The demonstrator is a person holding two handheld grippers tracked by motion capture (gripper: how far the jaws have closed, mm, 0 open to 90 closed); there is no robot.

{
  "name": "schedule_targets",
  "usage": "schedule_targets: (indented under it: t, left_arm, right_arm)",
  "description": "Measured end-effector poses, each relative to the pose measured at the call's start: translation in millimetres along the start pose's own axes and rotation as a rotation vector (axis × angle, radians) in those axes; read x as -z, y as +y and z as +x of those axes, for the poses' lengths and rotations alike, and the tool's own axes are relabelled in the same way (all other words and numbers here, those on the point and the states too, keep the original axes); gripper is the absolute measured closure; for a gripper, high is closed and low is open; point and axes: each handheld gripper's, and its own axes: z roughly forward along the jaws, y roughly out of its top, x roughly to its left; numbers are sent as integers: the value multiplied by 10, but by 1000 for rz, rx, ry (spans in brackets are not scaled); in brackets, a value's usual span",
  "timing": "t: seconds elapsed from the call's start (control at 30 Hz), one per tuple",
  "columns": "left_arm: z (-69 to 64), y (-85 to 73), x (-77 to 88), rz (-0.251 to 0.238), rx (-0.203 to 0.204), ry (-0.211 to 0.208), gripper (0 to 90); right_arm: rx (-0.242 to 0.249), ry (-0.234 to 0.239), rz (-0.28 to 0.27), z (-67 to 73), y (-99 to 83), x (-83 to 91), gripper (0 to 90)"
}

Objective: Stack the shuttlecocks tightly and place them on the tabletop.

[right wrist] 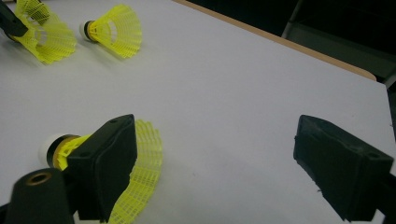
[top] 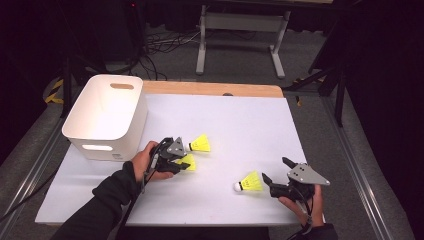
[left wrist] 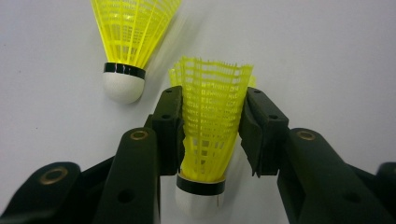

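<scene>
Jaws of the left gripper (left wrist: 212,126) clamped on the yellow mesh skirt of a shuttlecock (left wrist: 211,126), one pad on each side, the skirt pinched in between them; its white cork with the black band points back toward the camera at the bottom centre of the left gripper view. In the high view this held shuttlecock (top: 187,163) sits at the tips of the left gripper (top: 176,161), left of centre on the white table (top: 240,125). Second shuttlecock (left wrist: 128,42) lies just beside it, upper left of the left gripper view, cork toward the camera, apart from the jaws; in the high view it (top: 200,144) is just above the held one. White bin (top: 107,116) with handle slot stands at the table's upper left, near the left hand (top: 145,162). Right gripper (top: 276,175) at lower right, jaws wide apart, nothing between them. Third shuttlecock (top: 249,182) lies on its side just left of the right gripper's jaws; in the right gripper view it (right wrist: 140,158) lies partly behind the left-hand jaw, contact not discernible.
</scene>
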Motion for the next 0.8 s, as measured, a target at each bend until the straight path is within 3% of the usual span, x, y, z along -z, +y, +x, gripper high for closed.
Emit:
schedule_targets:
  t: [0.4,0.53,0.6,0.63,0.8]
  left_arm:
    - [28,-70,115,-4,-60,16,630]
    - [52,-107,159,7,-76,39,626]
    - [63,-124,185,17,-83,64,668]
    - [71,-132,193,15,-80,66,700]
    - [98,-166,157,34,-59,43,669]
  right_arm:
    - [0,0,-2,-2,6,3,143]
    - [0,-1,1,-3,5,-1,142]
    - [1,1,1,0,5,-2,142]
    - [3,-1,1,3,7,-3,142]
    - [4,2,2,8,6,-8,142]
